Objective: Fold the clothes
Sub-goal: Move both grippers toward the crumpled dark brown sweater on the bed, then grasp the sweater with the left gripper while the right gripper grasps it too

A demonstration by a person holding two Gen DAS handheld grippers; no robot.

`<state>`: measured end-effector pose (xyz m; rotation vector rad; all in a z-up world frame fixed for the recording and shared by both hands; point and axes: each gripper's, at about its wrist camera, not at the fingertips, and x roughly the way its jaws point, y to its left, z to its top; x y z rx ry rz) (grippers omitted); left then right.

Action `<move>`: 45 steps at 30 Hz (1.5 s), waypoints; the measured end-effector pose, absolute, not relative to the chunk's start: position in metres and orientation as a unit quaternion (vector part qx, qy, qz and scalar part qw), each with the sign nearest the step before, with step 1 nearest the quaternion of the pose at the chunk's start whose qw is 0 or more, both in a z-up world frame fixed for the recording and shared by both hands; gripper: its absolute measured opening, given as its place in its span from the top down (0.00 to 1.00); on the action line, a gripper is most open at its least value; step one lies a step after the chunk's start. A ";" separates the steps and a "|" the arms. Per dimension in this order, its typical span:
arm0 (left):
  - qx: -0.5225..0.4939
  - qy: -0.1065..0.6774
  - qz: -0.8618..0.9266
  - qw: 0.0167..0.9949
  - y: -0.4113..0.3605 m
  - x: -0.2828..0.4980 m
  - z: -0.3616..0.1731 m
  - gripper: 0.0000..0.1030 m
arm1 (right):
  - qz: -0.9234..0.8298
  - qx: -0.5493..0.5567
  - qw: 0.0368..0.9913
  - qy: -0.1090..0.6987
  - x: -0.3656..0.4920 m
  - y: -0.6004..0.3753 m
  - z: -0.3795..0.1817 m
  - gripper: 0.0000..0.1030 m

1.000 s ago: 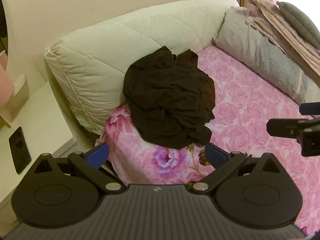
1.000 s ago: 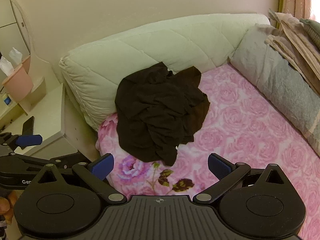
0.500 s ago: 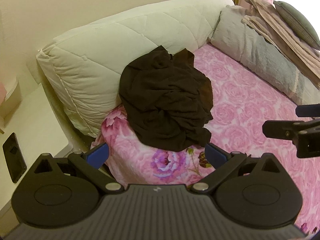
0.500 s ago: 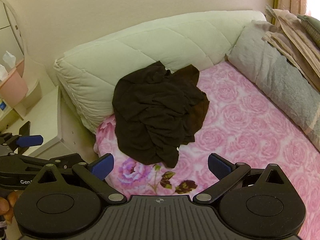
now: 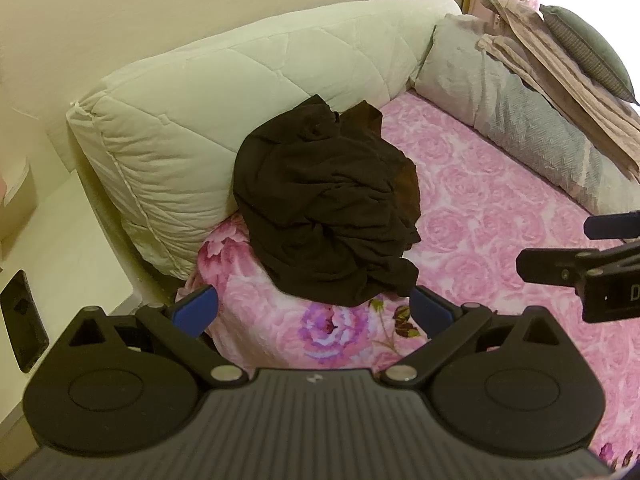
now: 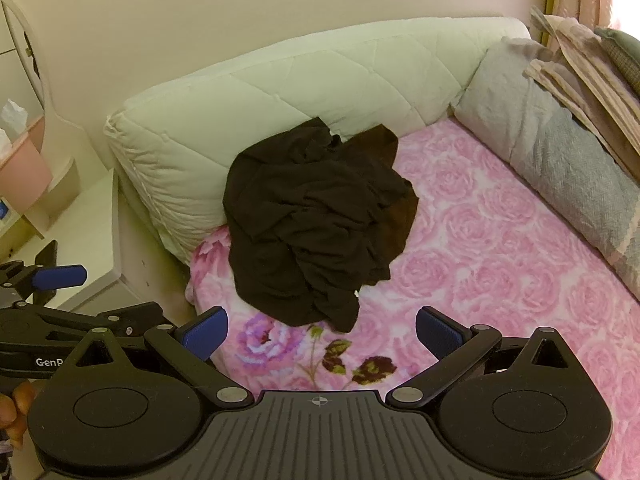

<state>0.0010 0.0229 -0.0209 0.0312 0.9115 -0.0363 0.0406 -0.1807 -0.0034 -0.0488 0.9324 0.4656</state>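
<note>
A crumpled dark brown garment [image 5: 324, 208] [image 6: 316, 220] lies in a heap at the near corner of the bed, on the pink rose-print cover and against the quilted cream cushion. My left gripper [image 5: 314, 312] hangs open just short of the heap's near edge, its blue pads wide apart with nothing between them. My right gripper [image 6: 320, 332] is also open and empty, a little in front of the garment's lower edge. The right gripper's fingers [image 5: 560, 268] show at the right edge of the left wrist view; the left gripper [image 6: 60, 276] shows at the left of the right wrist view.
The quilted cream cushion [image 5: 224, 120] runs along the wall behind the heap. A grey pillow [image 5: 516, 128] and stacked bedding [image 5: 568, 76] line the bed's far right. A cream nightstand [image 5: 60, 248] with a black phone [image 5: 20, 320] stands left. Pink bed cover [image 6: 500, 260] lies open to the right.
Both grippers have drifted slightly right and closer to the bed over the last second; the garment has not moved and both stay open.
</note>
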 end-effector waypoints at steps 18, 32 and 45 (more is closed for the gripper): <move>0.007 0.439 0.001 0.898 -0.018 -0.027 -0.015 0.03 | 0.261 -0.024 0.856 0.445 0.033 -0.231 -0.008 0.00; 0.070 0.434 0.041 0.897 0.025 0.006 -0.035 0.03 | 0.341 -0.052 0.834 0.432 0.065 -0.233 -0.035 0.00; 0.157 0.476 -0.080 0.862 0.065 0.207 -0.154 0.03 | 0.327 -0.116 0.809 0.475 0.195 -0.144 -0.130 0.00</move>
